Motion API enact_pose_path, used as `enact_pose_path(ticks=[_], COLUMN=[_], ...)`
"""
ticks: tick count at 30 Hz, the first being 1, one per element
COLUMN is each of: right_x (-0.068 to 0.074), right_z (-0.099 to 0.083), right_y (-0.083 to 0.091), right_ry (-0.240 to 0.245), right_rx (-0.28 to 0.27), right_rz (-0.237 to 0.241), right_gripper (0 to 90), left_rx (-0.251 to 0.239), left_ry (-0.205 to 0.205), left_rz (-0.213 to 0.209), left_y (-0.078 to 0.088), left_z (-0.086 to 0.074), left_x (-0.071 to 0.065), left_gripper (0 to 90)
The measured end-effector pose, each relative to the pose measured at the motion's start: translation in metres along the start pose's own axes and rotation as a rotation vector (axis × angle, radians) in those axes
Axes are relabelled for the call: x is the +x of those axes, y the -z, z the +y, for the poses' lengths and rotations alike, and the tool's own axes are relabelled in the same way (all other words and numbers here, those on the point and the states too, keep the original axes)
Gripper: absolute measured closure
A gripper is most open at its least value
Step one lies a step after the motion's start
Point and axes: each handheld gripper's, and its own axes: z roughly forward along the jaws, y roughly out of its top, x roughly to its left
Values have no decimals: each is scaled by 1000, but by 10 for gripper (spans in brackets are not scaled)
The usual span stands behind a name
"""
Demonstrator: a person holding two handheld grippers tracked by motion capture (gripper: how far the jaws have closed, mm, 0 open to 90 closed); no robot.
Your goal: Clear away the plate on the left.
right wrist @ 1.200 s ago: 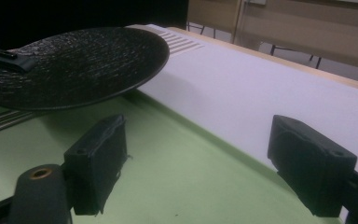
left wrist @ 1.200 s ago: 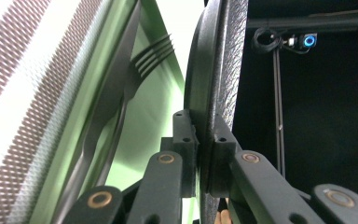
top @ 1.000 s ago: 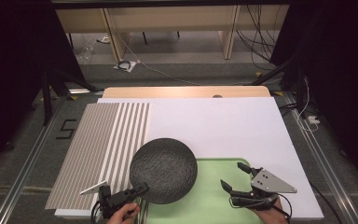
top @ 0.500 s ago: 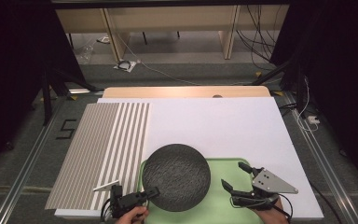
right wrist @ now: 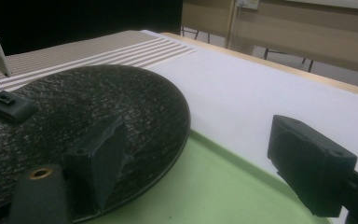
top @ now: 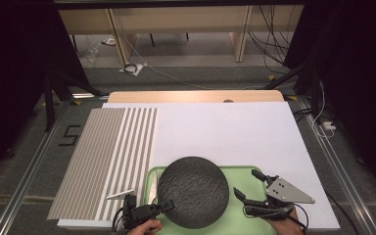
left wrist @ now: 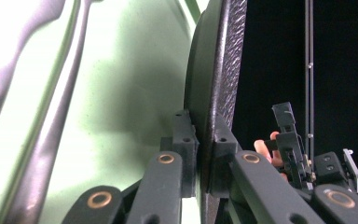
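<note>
A round black textured plate (top: 193, 191) hangs over a light green tray (top: 235, 223) at the table's front edge. My left gripper (top: 164, 208) is shut on the plate's near-left rim. In the left gripper view both jaws pinch that rim (left wrist: 205, 154), and the plate (left wrist: 219, 70) stands edge-on over the tray (left wrist: 98, 93). My right gripper (top: 247, 184) is open just right of the plate, holding nothing. In the right gripper view its gripper (right wrist: 205, 158) stays apart from the plate (right wrist: 74, 102), which sits above the tray (right wrist: 205, 186).
A beige and white striped mat (top: 107, 156) covers the table's left part. A white sheet (top: 225, 132) covers the middle and right, with a wooden edge (top: 196, 96) at the back. Metal rails (top: 29, 176) run along the floor on both sides.
The left gripper has carried the plate to the right and toward the front, so it now sits over the green tray. The right gripper has stayed put and open.
</note>
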Motion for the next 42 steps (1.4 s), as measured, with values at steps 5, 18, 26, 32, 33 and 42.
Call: enact_pose_path(ticks=[5,18,26,32,33,42], right_x=[0,0,0,0,0,0], right_z=[0,0,0,0,0,0], right_y=[0,0,0,0,0,0], right_ry=[-1,0,3,3,4,1], right_rx=[-1,-1,1,1,1,4], right_rz=[0,0,1,2,1,4], right_gripper=[206,206,206,206,206,206], left_rx=[20,74,94,106,108,133], left_ry=[-10,-25,-27,-28,-29,-31], left_rz=[3,13,18,23,24,30], left_y=[-4,-14,-18,-20,-21,-23], left_z=[-1,-5,-7,-9,-9,-12], left_x=[-1,-2,-2,-1,-1,-1], left_gripper=[846,845,844,843,843,838])
